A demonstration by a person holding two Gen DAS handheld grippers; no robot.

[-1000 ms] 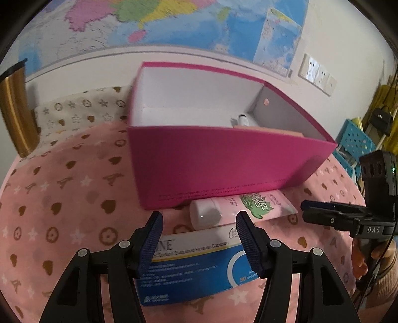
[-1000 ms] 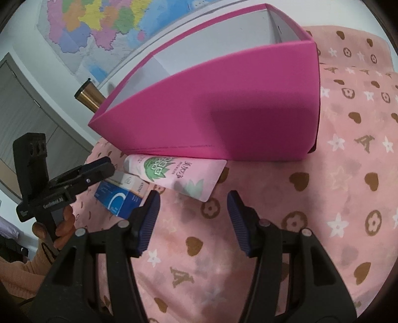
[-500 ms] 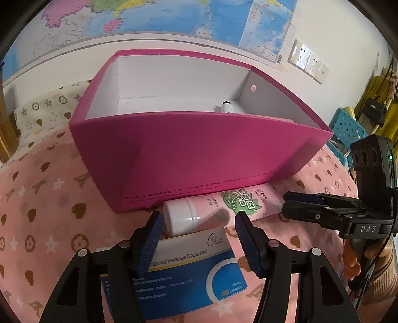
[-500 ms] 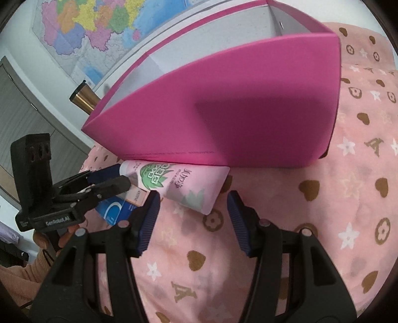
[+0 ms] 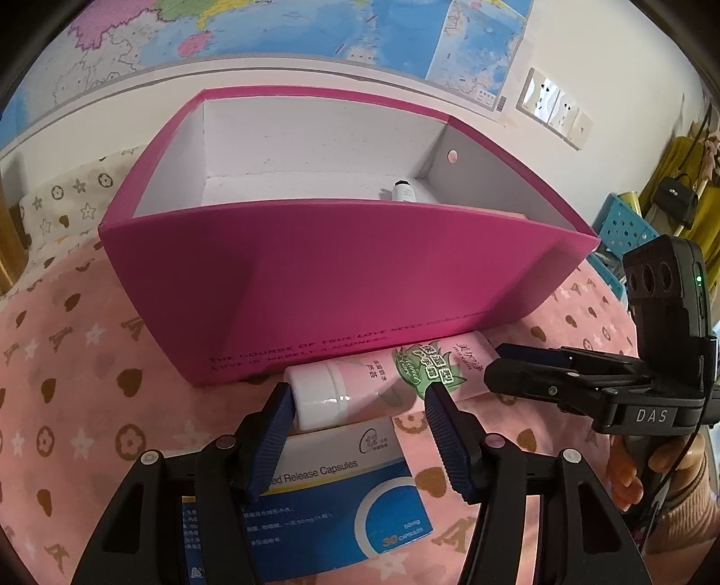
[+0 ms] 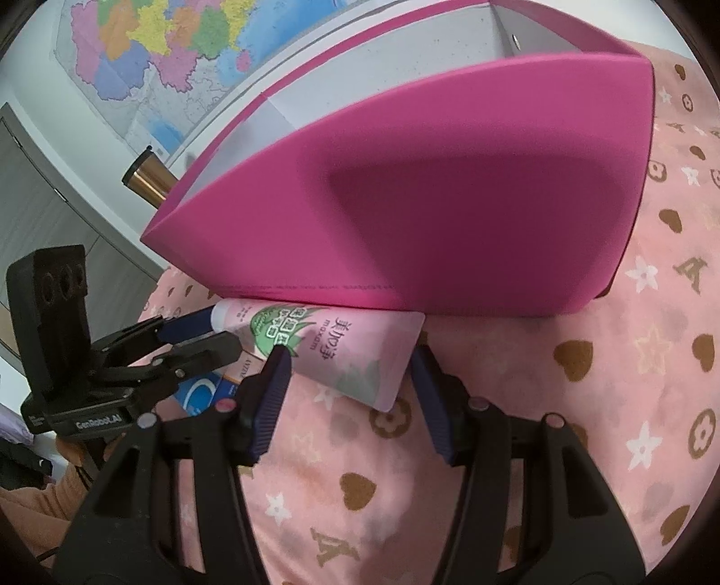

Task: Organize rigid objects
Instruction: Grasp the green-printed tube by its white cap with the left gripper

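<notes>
A pink tube (image 5: 378,382) with a white cap lies against the front of the open magenta box (image 5: 342,288). My left gripper (image 5: 360,405) is open, its fingers on either side of the tube's cap end. My right gripper (image 6: 348,371) is open around the tube's flat end (image 6: 351,355). A blue and white capsule box (image 5: 315,508) lies under the left gripper. A small white bottle (image 5: 405,191) lies inside the magenta box (image 6: 427,202).
A pink patterned cloth (image 5: 67,382) covers the surface. A gold cylinder (image 6: 148,180) stands behind the box on the left. A map hangs on the wall (image 5: 270,31). Blue baskets (image 5: 625,229) stand at the far right.
Both grippers have moved forward toward the pink tube, and now flank its two ends. The box looms larger in both views.
</notes>
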